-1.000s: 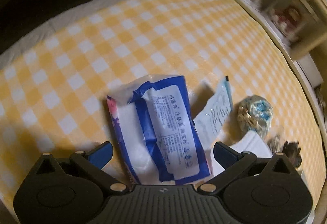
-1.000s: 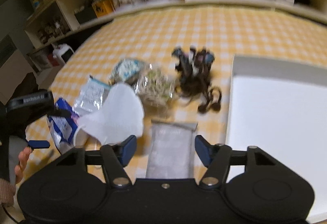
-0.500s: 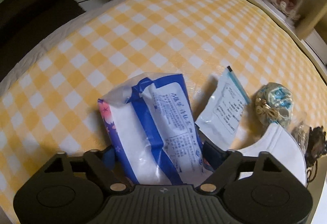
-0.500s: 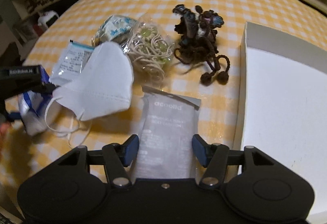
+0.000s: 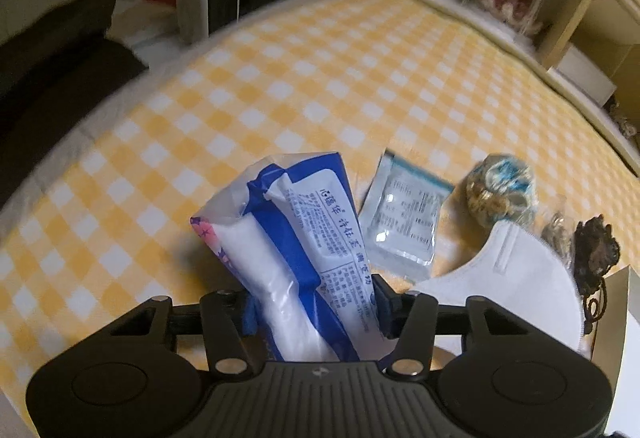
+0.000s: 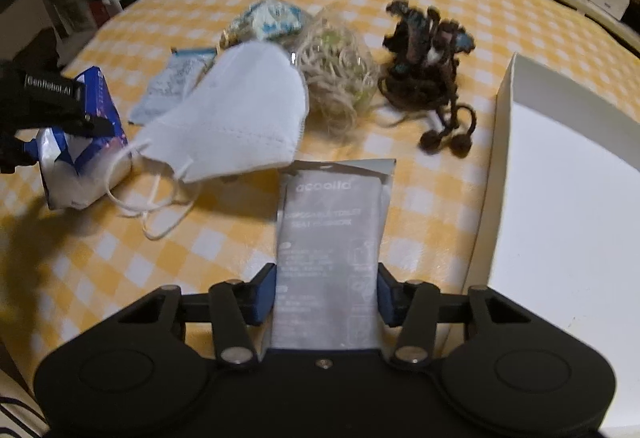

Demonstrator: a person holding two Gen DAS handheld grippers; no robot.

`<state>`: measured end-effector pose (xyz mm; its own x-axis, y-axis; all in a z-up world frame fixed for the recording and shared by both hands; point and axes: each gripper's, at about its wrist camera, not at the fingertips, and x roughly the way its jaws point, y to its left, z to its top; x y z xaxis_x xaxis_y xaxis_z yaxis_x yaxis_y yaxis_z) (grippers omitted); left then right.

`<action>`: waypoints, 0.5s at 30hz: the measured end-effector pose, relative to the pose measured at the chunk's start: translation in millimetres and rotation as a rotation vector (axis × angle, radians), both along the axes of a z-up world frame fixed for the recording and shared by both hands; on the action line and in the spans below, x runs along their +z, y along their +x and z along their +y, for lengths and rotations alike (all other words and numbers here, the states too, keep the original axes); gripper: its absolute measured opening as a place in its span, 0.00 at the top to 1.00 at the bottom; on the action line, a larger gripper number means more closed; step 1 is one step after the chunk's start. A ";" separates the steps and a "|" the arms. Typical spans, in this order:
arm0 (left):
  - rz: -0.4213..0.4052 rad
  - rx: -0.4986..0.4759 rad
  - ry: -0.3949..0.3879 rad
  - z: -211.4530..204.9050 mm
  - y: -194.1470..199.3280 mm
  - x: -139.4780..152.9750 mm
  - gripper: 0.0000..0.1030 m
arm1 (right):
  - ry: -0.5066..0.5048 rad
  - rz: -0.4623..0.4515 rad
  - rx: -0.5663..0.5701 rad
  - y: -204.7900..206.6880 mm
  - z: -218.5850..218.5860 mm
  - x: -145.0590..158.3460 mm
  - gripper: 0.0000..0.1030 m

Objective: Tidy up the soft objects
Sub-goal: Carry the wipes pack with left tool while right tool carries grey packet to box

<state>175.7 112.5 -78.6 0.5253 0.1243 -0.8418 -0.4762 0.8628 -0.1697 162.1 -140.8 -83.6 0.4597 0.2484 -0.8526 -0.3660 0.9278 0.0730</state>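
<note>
The left gripper (image 5: 314, 304) has just been closing, and its blue pads now press both sides of the blue-and-white tissue pack (image 5: 288, 238), whose far end projects forward beyond the fingertips above the yellow checked tablecloth (image 5: 280, 86). The right gripper (image 6: 326, 296) has likewise been closing: the grey sachet (image 6: 330, 238) lies flat on the cloth between its pads, which stand just beside the sachet's long edges; contact cannot be confirmed. A white face mask (image 6: 236, 118) lies between pack and sachet. The white box (image 6: 568, 206) sits right of the sachet.
</note>
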 end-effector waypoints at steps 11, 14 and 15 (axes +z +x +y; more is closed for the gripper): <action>-0.224 -0.176 0.094 -24.2 -23.5 50.8 0.48 | 0.153 -0.155 -0.057 -10.7 -24.2 54.5 0.50; -0.260 -0.244 0.104 -37.5 -27.9 58.5 0.48 | 0.182 -0.181 -0.064 -12.7 -34.5 64.2 0.50; -0.270 -0.263 0.104 -41.6 -29.1 61.3 0.48 | 0.186 -0.195 -0.060 -13.6 -37.8 68.1 0.50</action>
